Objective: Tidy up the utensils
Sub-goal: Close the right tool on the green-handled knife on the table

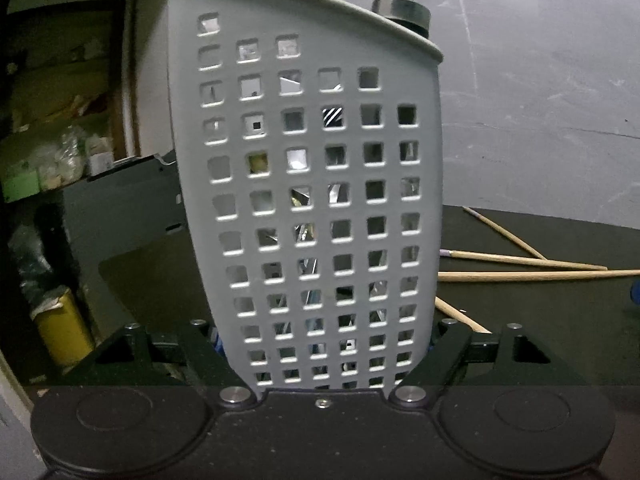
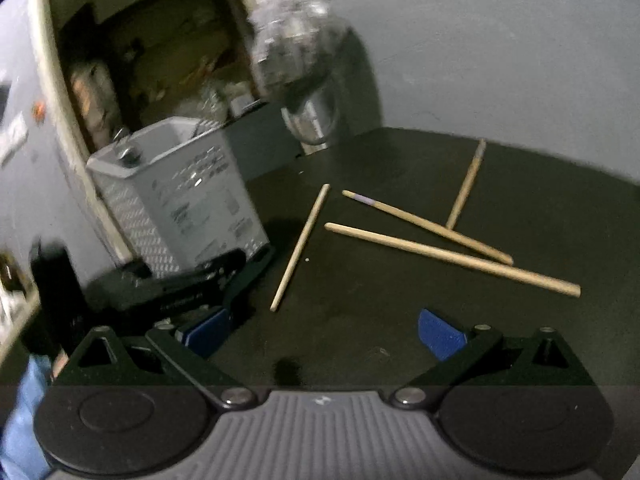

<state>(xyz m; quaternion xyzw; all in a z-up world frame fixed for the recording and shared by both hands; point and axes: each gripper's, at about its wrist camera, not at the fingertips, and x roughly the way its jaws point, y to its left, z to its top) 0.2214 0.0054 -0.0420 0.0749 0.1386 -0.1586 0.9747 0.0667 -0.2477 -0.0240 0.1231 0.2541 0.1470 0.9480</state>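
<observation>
A grey perforated utensil caddy [image 1: 312, 184] fills the left wrist view, standing slightly tilted between the fingers of my left gripper [image 1: 324, 344], which hug its lower sides and are shut on it. A metal utensil with a ring top [image 1: 404, 4] sticks out of its rim. In the right wrist view the same caddy [image 2: 180, 200] sits at the left edge of the dark table [image 2: 400, 320], the left gripper [image 2: 188, 280] at its base. Several wooden chopsticks [image 2: 452, 258] lie loose ahead of my right gripper [image 2: 324, 328], which is open and empty; its blue pads [image 2: 440, 336] are wide apart.
A blurred clear glass vessel [image 2: 312, 120] stands at the table's back edge. Cluttered shelves [image 1: 60, 152] and a yellow container [image 1: 60, 328] lie left of the table. A grey wall [image 1: 540, 80] rises behind. A blue sleeve [image 2: 24, 420] shows at lower left.
</observation>
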